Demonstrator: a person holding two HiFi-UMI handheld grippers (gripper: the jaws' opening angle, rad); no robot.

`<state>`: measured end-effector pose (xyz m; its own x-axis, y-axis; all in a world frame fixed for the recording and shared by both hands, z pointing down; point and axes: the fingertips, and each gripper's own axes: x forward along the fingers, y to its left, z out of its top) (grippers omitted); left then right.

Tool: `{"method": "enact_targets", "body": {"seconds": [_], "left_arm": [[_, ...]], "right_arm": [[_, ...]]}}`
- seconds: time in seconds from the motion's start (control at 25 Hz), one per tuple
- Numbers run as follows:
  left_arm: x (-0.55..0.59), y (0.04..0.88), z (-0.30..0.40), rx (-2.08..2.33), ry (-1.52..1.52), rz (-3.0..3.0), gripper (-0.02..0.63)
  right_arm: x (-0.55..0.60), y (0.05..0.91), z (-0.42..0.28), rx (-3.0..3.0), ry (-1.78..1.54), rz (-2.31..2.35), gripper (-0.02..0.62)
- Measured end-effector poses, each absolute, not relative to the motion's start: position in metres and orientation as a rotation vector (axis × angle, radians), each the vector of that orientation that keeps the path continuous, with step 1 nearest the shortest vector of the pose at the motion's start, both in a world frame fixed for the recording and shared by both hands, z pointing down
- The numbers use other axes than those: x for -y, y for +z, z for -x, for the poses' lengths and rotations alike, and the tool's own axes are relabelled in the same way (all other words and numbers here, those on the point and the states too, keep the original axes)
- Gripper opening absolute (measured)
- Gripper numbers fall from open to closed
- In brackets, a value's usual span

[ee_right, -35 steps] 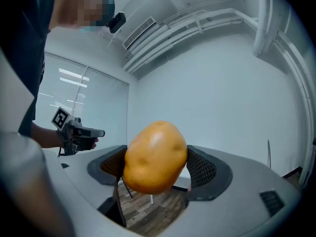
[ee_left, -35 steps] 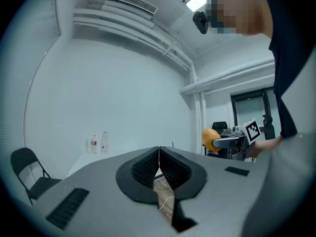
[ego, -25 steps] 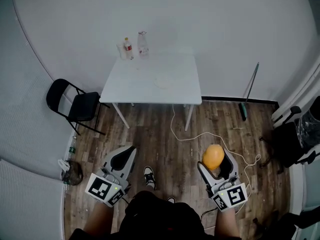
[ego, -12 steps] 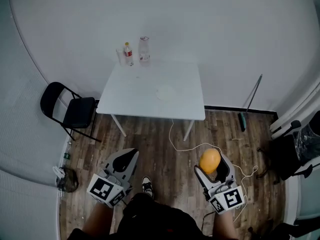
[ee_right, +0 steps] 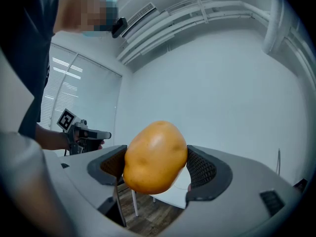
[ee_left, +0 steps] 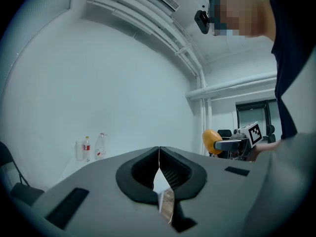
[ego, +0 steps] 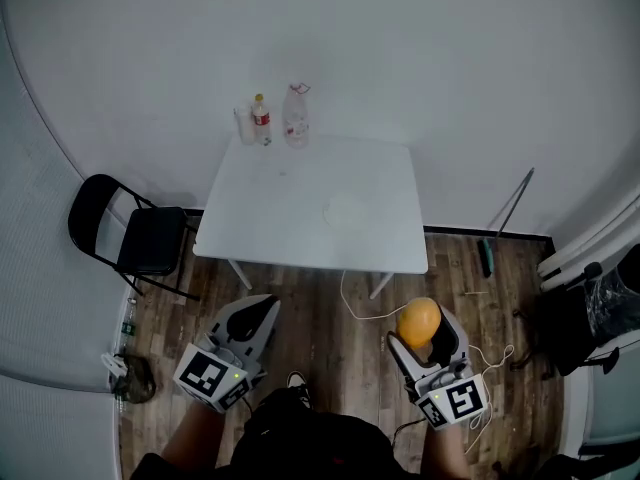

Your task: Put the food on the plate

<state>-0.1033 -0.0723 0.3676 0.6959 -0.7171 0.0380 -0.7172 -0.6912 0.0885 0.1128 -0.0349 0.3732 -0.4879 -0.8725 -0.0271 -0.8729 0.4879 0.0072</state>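
Right tool (ego: 428, 330) pinches orange food (ego: 419, 320) — left tool (ego: 262, 306) pressed together, both held forward.

Soft, cool, even light fills the room, with little glare. All three views darken at the corners and bend straight lines near the edges. The table (ego: 270, 208) looks pale and washed out, and a dull sheen lies on the food (ee_right: 155, 154).
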Motion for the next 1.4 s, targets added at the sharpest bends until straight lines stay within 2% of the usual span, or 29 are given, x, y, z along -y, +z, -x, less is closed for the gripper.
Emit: {"method": "enact_targets", "body": {"seconds": [0.36, 0.8, 1.16, 1.4], "left_arm": [[0.136, 0.385, 0.135, 1.120, 0.015, -2.782, 0.023], [0.213, 0.398, 0.124, 1.244, 0.065, -2.694, 0.023], [0.300, 0.397, 0.067, 1.400, 0.091, -2.631, 0.023], [0.325, 0.419, 0.052, 1.501, 0.175, -2.557, 0.023]], "right_arm": [[0.097, 0.373, -0.069, -2.705, 0.040, 1.582, 0.391], [0.194, 0.387, -0.096, -2.740, 0.013, 1.514, 0.391], [0.318, 0.406, -0.150, -2.820, -0.051, 1.366, 0.391], [0.379, 0.430, -0.160, -2.897, -0.099, 1.288, 0.391]]}}
